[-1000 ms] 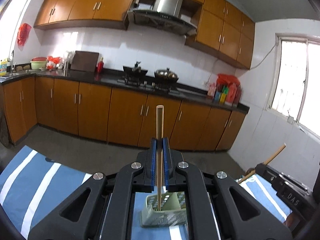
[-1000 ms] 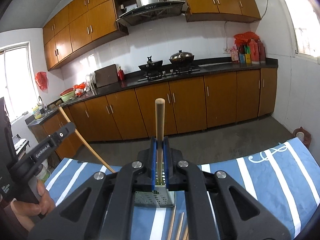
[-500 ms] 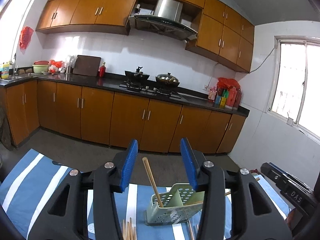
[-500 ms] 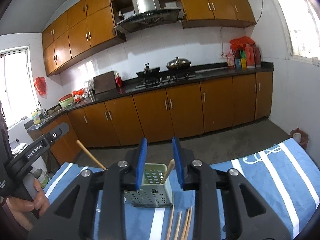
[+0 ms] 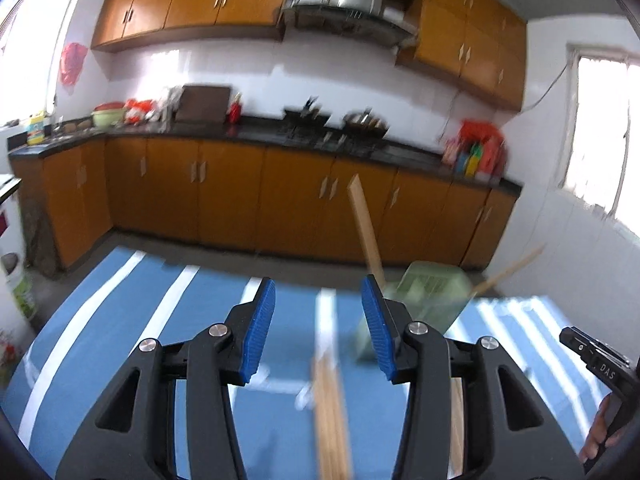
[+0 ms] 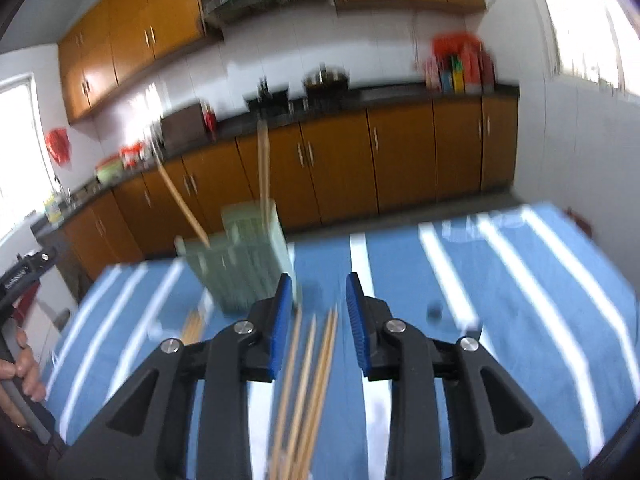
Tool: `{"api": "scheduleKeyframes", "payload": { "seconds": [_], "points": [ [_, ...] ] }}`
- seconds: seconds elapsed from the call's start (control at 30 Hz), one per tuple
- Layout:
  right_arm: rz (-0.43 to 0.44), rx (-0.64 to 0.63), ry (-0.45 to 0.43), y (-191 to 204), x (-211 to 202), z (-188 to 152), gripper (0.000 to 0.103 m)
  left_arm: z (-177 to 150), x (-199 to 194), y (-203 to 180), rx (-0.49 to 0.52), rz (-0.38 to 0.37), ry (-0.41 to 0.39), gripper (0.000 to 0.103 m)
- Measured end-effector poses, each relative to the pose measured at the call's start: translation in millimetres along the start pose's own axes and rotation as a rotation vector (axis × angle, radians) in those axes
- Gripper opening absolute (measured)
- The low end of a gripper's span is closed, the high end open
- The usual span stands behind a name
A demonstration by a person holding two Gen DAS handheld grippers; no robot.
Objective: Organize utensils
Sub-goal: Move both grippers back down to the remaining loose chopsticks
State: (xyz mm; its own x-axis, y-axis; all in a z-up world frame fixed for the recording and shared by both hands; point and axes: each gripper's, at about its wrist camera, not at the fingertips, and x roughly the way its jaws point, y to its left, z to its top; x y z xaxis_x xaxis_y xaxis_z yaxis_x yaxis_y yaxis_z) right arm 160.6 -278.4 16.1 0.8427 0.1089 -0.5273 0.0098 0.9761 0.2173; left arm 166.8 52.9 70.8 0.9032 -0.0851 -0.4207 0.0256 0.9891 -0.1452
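Left wrist view: the left gripper (image 5: 318, 320) was released, nothing between its blue pads. A chopstick bundle (image 5: 330, 412) lay lengthwise on the striped worktop (image 5: 120, 320) at lower centre. Right of centre, the green holder (image 5: 432, 292) held two sticks leaning outward.

Right wrist view: the right gripper (image 6: 318, 312) was released over loose chopsticks (image 6: 308, 380) running bottom to top; the holder (image 6: 240, 264) sat centre-left.

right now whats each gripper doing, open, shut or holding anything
Left gripper: open, empty; chopsticks lie on the cloth below it.
Right gripper: open, empty; loose chopsticks lie below it.
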Motion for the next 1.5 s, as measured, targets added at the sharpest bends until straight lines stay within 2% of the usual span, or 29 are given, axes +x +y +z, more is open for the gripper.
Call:
{"api": "scheduleKeyframes", "payload": {
  "seconds": [0.07, 0.23, 0.4, 0.6, 1.0, 1.07, 1.3, 1.47, 1.5],
  "points": [
    [0.0, 0.018, 0.098, -3, 20, -29, 0.028, -23, 4, 9, 0.002, 0.024, 0.054, 0.045],
    [0.026, 0.016, 0.252, 3, 52, -80, 0.018, -71, 10, 21, 0.009, 0.064, 0.154, 0.045],
    [0.027, 0.008, 0.315, 12, 62, -105, 0.014, -102, 12, 25, -0.003, 0.047, 0.221, 0.045],
    [0.006, -0.002, 0.339, 10, 67, -112, 0.013, -123, 16, 22, 0.007, 0.021, 0.272, 0.045],
    [-0.099, -0.03, 0.327, 3, 75, -107, 0.009, -135, 27, 11, 0.027, -0.03, 0.336, 0.045],
    [-0.13, -0.03, 0.319, 1, 76, -107, 0.008, -138, 31, 9, 0.037, -0.041, 0.357, 0.042],
    [-0.128, -0.019, 0.318, -2, 77, -105, 0.008, -150, 43, -4, 0.091, -0.074, 0.426, 0.03],
    [-0.128, -0.026, 0.316, -2, 77, -105, 0.008, -158, 52, -10, 0.129, -0.056, 0.461, 0.024],
    [-0.128, -0.028, 0.316, -2, 77, -104, 0.008, -159, 54, -11, 0.134, -0.046, 0.467, 0.02]
  ]
}}
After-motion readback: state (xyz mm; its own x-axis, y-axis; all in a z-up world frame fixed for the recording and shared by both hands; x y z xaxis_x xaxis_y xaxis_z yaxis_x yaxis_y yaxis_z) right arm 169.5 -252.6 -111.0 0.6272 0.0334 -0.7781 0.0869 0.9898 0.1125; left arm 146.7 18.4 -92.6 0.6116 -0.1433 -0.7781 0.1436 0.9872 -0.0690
